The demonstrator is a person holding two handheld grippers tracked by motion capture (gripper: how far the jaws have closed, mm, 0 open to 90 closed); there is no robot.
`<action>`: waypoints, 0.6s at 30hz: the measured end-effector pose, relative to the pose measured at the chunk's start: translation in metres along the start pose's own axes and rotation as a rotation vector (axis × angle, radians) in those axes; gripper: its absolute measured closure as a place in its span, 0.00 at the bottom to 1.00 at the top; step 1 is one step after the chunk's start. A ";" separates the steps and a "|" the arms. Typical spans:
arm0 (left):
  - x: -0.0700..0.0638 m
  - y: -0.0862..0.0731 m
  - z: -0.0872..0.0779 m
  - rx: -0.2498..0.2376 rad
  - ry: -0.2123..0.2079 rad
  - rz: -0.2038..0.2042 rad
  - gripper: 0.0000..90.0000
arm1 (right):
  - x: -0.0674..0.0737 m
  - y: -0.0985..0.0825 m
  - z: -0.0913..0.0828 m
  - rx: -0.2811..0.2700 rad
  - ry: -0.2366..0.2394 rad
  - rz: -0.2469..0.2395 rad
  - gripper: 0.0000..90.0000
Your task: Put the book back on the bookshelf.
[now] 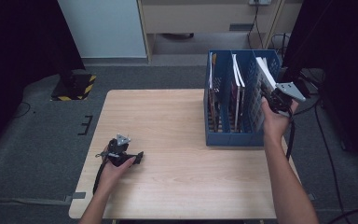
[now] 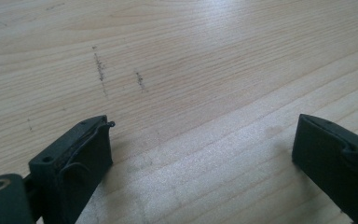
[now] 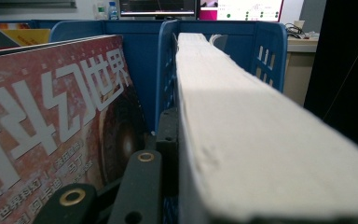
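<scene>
1. Our left gripper rests low on the wooden table, near its front left. In the left gripper view its jaws stand wide apart with bare wood between them, so this hand is idle.
2. Further right stands the blue file rack, with magazines upright in its left and middle slots. In the right gripper view one red cover sits in the slot left of the divider.
3. Our right gripper is at the rack's rightmost slot, clamped on a thick white-edged book. The book leans, its lower part already inside the slot and its top above the rim.
4. In the right gripper view the book's page edge lies hard against one black jaw; the other jaw is hidden behind it.
5. We judge this to be the seating step: the book is partly in.
6. Next we should lower it straight, clear of the divider, then let go.
</scene>
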State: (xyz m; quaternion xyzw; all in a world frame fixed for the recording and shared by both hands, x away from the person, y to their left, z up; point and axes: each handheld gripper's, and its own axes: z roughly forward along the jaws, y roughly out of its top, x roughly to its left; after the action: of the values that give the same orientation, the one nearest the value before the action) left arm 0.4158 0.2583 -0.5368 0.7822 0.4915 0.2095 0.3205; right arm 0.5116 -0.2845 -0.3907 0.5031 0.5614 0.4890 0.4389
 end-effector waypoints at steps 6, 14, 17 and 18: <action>0.000 0.000 0.000 0.000 0.002 -0.003 0.04 | -0.002 0.003 0.004 0.002 -0.017 -0.007 0.82; 0.000 0.000 0.000 -0.003 0.000 -0.004 0.04 | -0.005 0.007 0.012 -0.015 -0.033 0.004 0.82; 0.000 0.000 0.000 -0.004 -0.001 -0.003 0.05 | -0.005 0.010 0.015 -0.026 -0.036 -0.003 0.82; 0.000 0.000 0.000 -0.004 -0.002 -0.003 0.05 | -0.006 0.010 0.015 -0.030 -0.040 -0.003 0.82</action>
State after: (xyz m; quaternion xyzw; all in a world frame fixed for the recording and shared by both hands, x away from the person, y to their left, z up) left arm 0.4153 0.2580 -0.5370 0.7809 0.4921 0.2092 0.3228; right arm 0.5286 -0.2884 -0.3833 0.5053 0.5459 0.4866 0.4582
